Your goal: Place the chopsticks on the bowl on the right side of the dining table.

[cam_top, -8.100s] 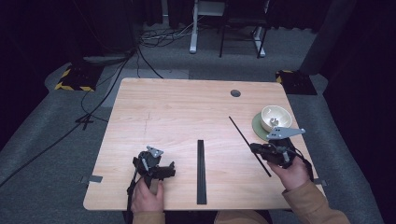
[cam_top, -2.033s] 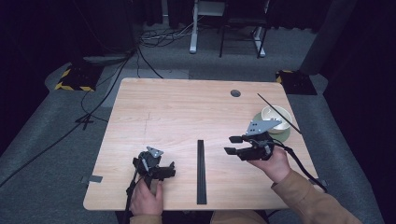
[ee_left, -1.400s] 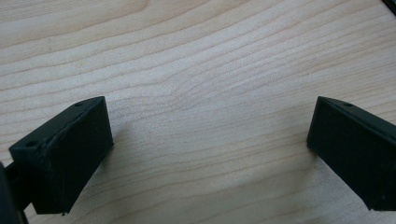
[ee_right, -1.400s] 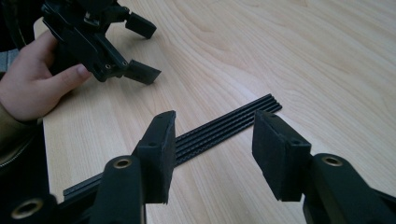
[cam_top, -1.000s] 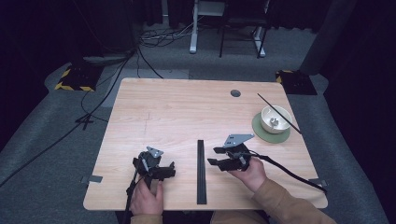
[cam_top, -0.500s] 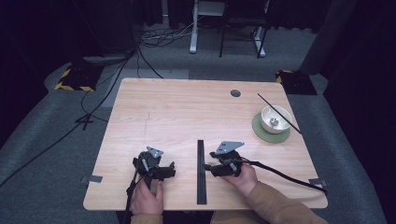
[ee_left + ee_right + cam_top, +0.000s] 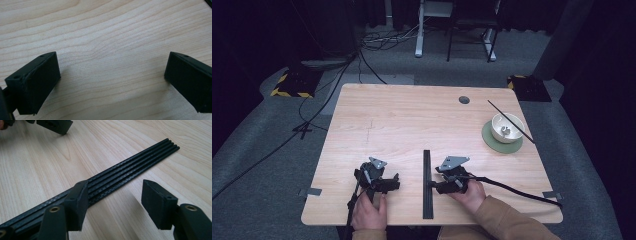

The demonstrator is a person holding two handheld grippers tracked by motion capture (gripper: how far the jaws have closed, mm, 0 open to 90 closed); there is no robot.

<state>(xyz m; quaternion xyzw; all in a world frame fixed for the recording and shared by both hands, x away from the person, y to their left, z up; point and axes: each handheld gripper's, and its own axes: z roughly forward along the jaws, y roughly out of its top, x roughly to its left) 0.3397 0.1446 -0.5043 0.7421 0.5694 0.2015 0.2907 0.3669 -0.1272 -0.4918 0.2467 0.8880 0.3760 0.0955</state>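
Both jaws gape: right gripper (image 7: pixel 441 186) should straddle one rod of the bundle (image 7: pixel 427 185) near the table's (image 7: pixel 412 115) front edge, squarely.

You find no readable text, label, brand or number anywhere here. The only sign-like marking is the yellow-and-black hazard striping (image 7: pixel 287 86) on the dark floor plate left of the table, and it carries no words.

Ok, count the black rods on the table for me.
5, as far as I can tell. Four lie side by side at the table's front middle, by the open right gripper. One rod rests across the white bowl. Others could be hidden underneath.
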